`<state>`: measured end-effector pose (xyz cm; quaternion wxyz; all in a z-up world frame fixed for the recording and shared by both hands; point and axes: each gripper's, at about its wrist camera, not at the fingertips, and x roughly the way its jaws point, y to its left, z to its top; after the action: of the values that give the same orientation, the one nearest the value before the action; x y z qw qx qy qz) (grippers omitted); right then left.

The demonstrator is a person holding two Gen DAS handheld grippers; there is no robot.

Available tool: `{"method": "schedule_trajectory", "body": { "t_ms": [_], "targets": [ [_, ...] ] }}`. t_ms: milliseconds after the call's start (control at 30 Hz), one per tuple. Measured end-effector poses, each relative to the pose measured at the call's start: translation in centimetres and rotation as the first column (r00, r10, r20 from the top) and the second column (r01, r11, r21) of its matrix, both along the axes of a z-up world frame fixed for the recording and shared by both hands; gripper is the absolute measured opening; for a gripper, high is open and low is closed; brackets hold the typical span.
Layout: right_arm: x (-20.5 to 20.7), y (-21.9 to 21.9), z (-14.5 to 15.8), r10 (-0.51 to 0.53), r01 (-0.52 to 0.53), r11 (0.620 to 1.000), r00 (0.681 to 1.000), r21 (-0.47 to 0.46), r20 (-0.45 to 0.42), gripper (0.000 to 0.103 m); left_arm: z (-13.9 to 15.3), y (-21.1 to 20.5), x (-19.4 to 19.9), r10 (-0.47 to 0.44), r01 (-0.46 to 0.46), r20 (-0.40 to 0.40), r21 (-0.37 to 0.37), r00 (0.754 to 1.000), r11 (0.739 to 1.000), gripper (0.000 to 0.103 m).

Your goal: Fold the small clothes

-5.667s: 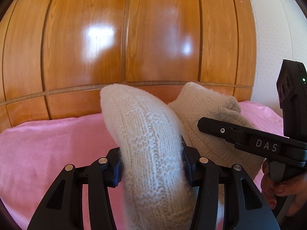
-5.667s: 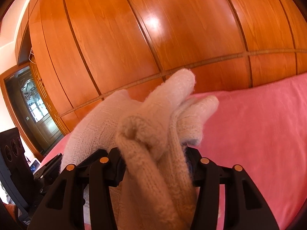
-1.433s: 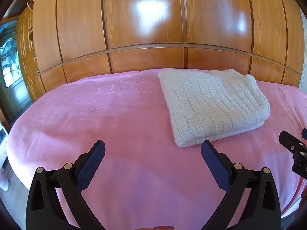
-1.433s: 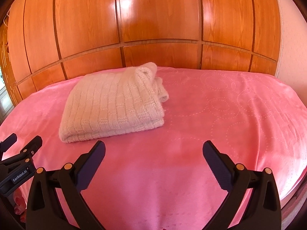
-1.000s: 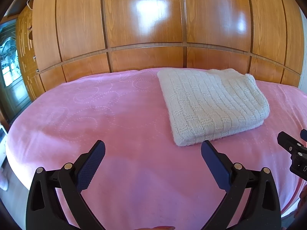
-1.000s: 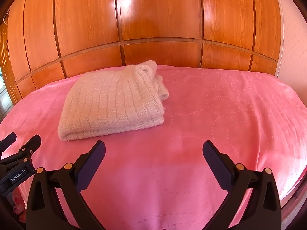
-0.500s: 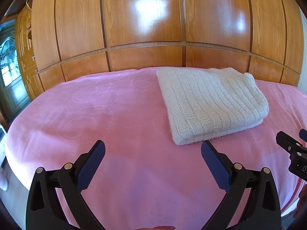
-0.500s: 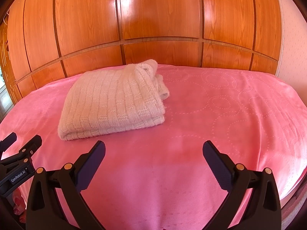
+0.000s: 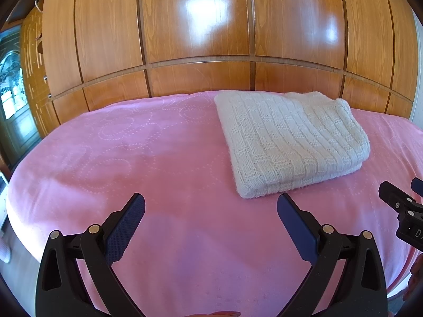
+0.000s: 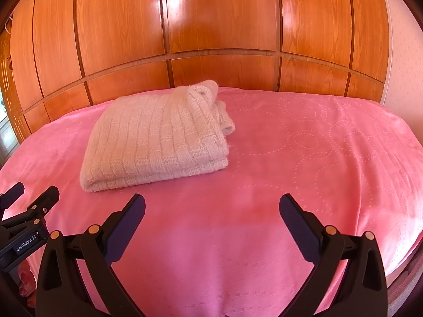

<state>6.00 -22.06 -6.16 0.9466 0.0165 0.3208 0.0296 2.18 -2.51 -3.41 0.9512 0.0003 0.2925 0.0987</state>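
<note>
Neatly folded cream knit sweater (image 9: 290, 142), basket-weave ribbed, on pink bedspread (image 9: 132, 158), both tongs spread, empty.

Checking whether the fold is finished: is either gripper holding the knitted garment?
No, the white folded knit lies free on the pink bedspread, and both the right gripper and left gripper have jaws spread wide, empty.

- A pink bedspread (image 9: 158, 163) with dotted ring patterns covers the bed.
- Behind it stands a glossy wooden panelled wall (image 9: 195, 26), with bright light patches reflected on it.
- A wooden door with patterned glass (image 9: 13, 95) shows at far left.
</note>
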Motion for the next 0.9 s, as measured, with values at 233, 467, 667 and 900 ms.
{"method": "schedule_trajectory", "body": {
  "t_ms": [233, 467, 667, 900],
  "targets": [
    [0.06, -0.07, -0.04, 0.002, -0.002, 1.0, 1.0, 0.001, -0.002, 0.101, -0.09, 0.11, 0.09, -0.002, 0.002, -0.003, -0.002, 1.0, 1.0, 0.099],
    [0.02, 0.13, -0.15, 0.003, -0.003, 1.0, 1.0, 0.0, -0.006, 0.101, -0.13, 0.07, 0.13, -0.003, 0.003, -0.004, -0.003, 1.0, 1.0, 0.099],
    [0.13, 0.22, -0.32, 0.007, -0.007, 1.0, 1.0, 0.002, -0.017, 0.101, -0.27, 0.13, 0.25, -0.006, 0.006, -0.007, -0.003, 1.0, 1.0, 0.099],
    [0.12, 0.27, -0.37, 0.009, -0.009, 1.0, 1.0, 0.004, -0.017, 0.101, -0.41, 0.14, 0.32, -0.01, 0.009, -0.011, -0.004, 1.0, 1.0, 0.099]
  ]
}}
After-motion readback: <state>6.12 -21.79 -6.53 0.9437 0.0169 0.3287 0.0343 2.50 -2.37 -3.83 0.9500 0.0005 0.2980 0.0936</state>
